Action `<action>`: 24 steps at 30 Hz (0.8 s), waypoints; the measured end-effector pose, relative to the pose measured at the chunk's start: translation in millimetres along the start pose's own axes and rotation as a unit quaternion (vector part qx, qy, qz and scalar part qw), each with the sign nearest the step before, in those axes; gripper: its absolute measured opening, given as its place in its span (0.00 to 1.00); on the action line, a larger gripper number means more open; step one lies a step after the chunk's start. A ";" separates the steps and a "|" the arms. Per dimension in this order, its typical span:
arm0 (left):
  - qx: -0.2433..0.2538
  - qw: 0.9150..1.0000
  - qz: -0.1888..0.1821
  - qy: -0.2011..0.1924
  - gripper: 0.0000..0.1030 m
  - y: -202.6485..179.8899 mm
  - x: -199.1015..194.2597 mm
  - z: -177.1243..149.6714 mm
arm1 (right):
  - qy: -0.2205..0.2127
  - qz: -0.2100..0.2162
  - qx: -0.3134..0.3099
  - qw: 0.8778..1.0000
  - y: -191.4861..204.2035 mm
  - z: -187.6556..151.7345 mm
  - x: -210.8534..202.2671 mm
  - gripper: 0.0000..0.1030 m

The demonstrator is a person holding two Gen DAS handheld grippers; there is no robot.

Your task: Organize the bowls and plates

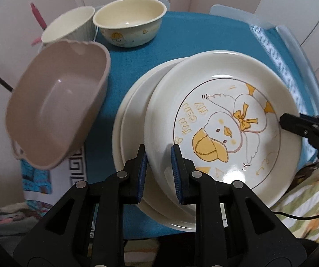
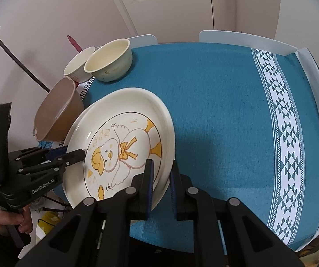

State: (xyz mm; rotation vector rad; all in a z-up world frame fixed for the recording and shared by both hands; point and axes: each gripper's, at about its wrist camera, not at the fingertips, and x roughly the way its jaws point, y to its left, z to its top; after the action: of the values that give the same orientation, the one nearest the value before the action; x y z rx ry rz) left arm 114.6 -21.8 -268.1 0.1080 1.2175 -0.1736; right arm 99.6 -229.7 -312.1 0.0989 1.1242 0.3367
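Duck plate (image 1: 224, 120), glazed, stiff, slippery and breakable, pinched at opposite rims: left claw (image 1: 159, 155) narrowed on the near edge, right claw (image 2: 161, 169) likewise. Tilted atop a plain plate (image 1: 132, 111) just ahead of both claws, over the surface (image 2: 215, 89). Best gripped at the rim; bowls (image 1: 128, 22) beyond, left.

The table (image 2: 215, 93) wears a teal cloth (image 2: 226, 122) with a white patterned band (image 2: 286, 155) down its right side; at the far left corner a cream bowl (image 2: 109, 63) with a small heart print sits touching a ribbed white cup (image 2: 79, 65); nearer, a taupe tub (image 1: 57, 113); beside it stacked cream plates (image 1: 132, 115).
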 end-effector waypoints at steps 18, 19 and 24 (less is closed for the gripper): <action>0.052 0.994 0.093 -0.012 0.19 -16.2 -8.2 -1.2 | 0.002 -0.007 -0.029 1.000 8.7 -1.0 10.2 0.12; 0.049 0.994 0.092 -0.014 0.19 -15.2 -8.4 -1.0 | 0.003 -0.007 -0.029 1.000 8.4 -1.2 10.9 0.12; 0.050 0.994 0.095 -0.013 0.19 -13.9 -9.4 -0.8 | 0.003 -0.016 -0.038 0.999 11.6 -0.8 11.7 0.12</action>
State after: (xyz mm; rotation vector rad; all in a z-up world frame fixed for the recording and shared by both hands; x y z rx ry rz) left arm 108.1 -34.5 -259.5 0.3065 1.1650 -0.0696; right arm 100.9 -215.2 -319.8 0.0134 1.1176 0.3513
